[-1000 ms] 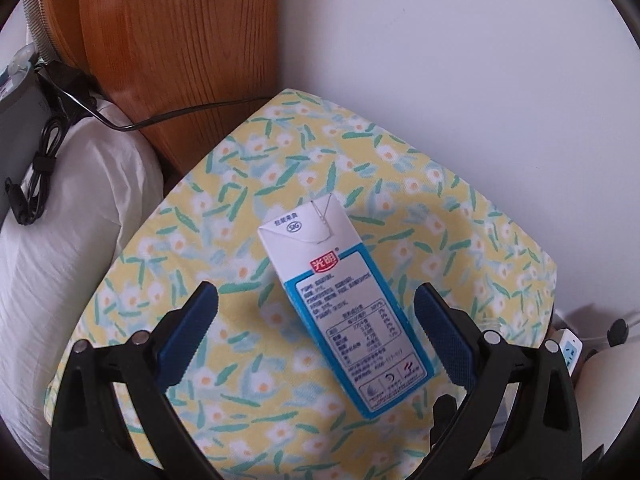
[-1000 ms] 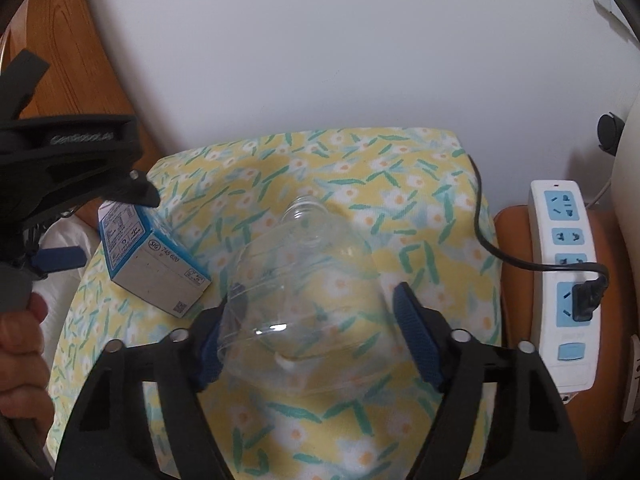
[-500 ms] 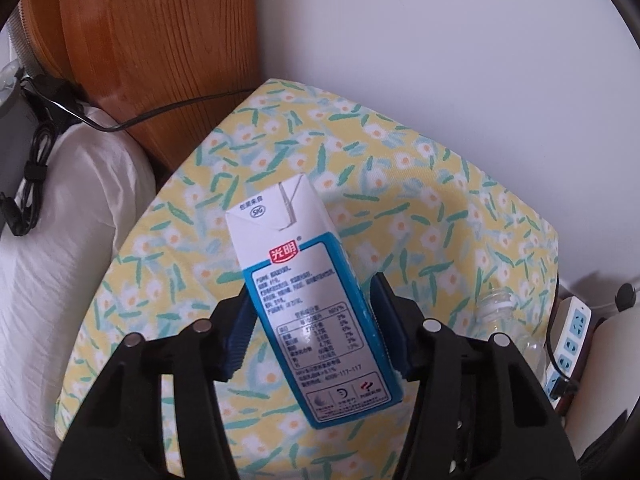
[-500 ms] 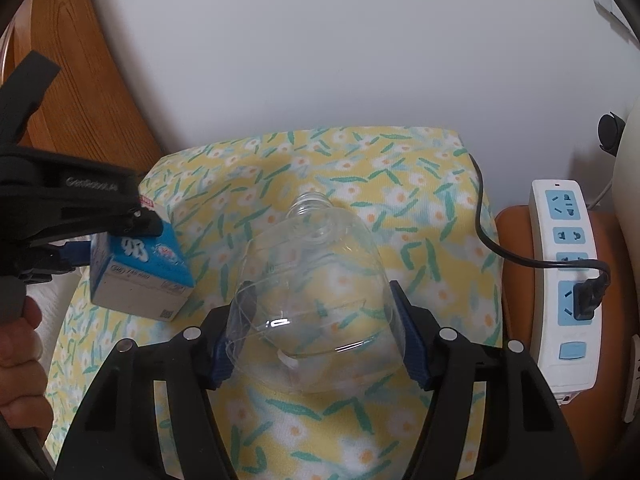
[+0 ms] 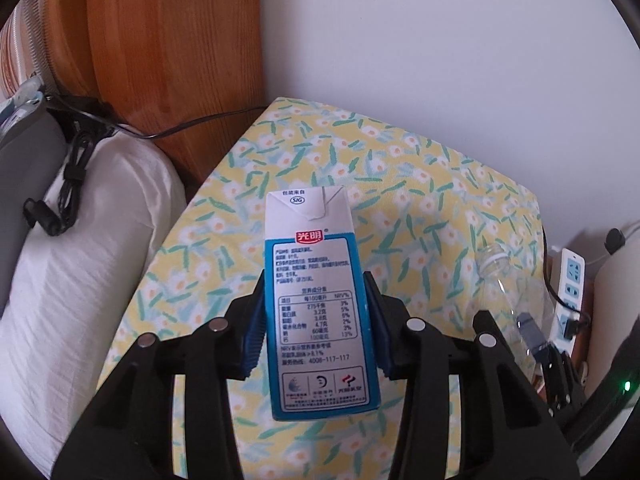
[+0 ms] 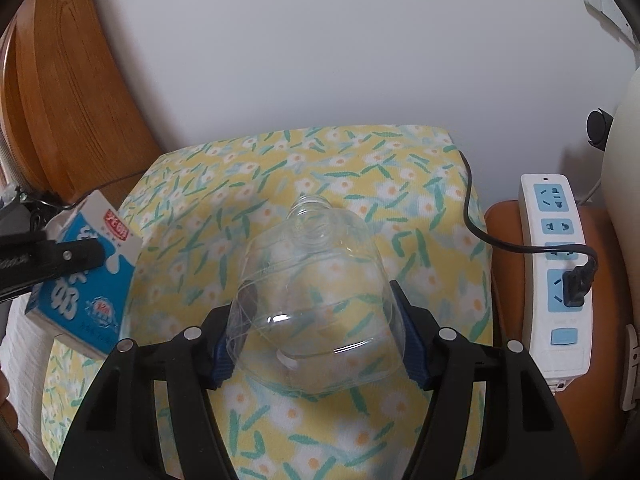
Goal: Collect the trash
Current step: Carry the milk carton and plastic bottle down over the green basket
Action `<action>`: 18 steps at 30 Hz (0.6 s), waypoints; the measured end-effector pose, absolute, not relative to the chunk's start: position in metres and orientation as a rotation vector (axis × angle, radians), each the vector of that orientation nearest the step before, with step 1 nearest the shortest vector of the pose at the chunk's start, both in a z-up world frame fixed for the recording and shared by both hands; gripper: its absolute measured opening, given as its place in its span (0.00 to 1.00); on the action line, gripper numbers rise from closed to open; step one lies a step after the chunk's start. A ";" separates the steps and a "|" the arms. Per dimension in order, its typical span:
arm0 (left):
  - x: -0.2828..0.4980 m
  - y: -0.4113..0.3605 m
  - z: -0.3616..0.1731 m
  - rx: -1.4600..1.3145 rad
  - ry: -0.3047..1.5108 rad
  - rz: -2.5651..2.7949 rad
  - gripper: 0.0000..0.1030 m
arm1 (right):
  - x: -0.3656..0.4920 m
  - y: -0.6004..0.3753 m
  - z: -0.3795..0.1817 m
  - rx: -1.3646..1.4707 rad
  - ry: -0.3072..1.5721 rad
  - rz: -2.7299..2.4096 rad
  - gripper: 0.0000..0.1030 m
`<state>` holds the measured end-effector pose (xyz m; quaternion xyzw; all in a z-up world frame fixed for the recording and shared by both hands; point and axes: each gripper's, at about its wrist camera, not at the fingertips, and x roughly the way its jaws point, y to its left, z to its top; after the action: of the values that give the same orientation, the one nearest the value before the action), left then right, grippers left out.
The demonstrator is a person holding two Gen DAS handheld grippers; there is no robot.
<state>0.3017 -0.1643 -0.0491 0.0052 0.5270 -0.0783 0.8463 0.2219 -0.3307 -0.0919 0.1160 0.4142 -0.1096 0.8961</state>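
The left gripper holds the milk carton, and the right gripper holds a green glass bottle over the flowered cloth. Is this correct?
Not quite. The bottle in the right gripper is clear plastic, not green glass; the right wrist view shows the flowered cloth through it. The rest holds: the left gripper has its closing jaws on the milk carton.

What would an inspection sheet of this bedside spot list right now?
Surface: floral yellow cloth, no bin in view.
Job's things: blue milk carton; clear plastic bottle.
Clutter: nothing seen.
Grippers: left hand-held gripper closing, pads on the carton; right hand-held gripper clamps the bottle.
Cables: black cord plugged into white power strip; bundled cable on white pillow.
Surroundings: wooden headboard, white wall.
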 end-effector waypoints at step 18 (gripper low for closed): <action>0.122 -0.069 -0.001 0.034 0.941 -0.240 0.41 | 0.104 -0.254 -0.021 0.156 0.807 -0.060 0.63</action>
<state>0.1219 -0.0690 -0.0009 0.0163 0.4523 -0.1153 0.8842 0.1042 -0.2544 -0.0215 0.0760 0.3921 -0.0293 0.9163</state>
